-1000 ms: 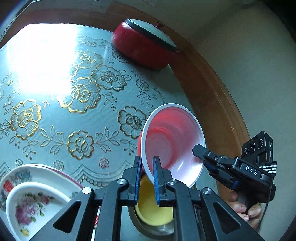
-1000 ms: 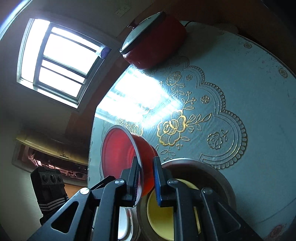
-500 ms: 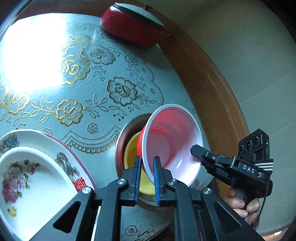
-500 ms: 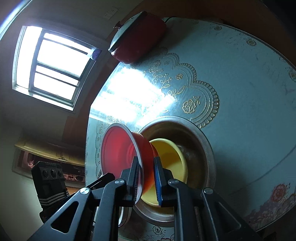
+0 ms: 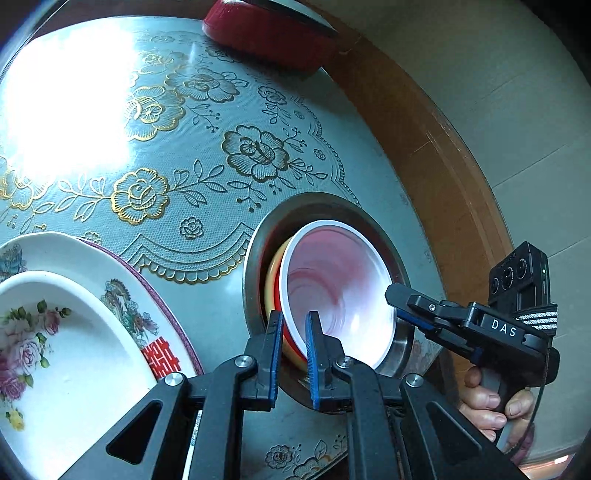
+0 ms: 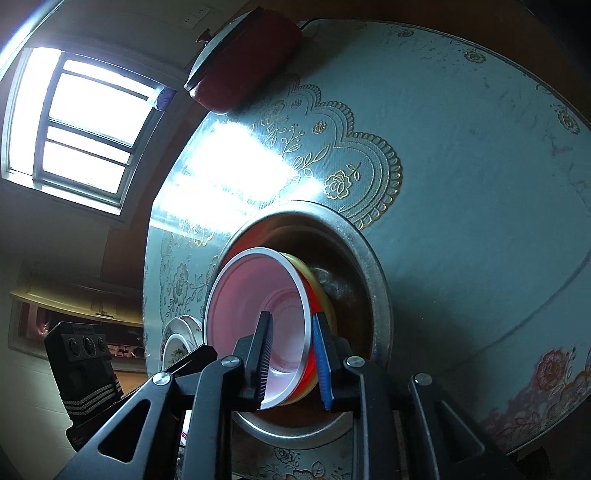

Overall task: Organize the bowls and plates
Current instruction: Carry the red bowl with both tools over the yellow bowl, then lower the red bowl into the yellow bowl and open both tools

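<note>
A red bowl (image 5: pixel 332 288) with a white rim and pale pink inside sits nested in a yellow bowl (image 5: pixel 271 280), which lies inside a steel bowl (image 5: pixel 258 236). My left gripper (image 5: pixel 293 321) is shut on the red bowl's near rim. From the other side my right gripper (image 6: pixel 291 321) straddles the rim of the red bowl (image 6: pixel 255 295). Its jaws are opening, and a gap shows between the inner pad and the bowl wall. The yellow bowl (image 6: pixel 327 295) peeks out behind the red one, inside the steel bowl (image 6: pixel 369 251). The right gripper (image 5: pixel 397 299) also shows at the bowl's right edge.
A white floral dish (image 5: pixel 55 350) rests on a larger patterned plate (image 5: pixel 122 291) at the left. A red pot (image 5: pixel 266 33) with a dark lid stands at the far side. The wooden table edge (image 5: pixel 443 166) curves close on the right. A person's hand (image 5: pixel 484 406) holds the right gripper's handle.
Both grippers came down with the red bowl, which was tilted above the table and now sits in the yellow bowl. The right gripper's jaws have parted.
</note>
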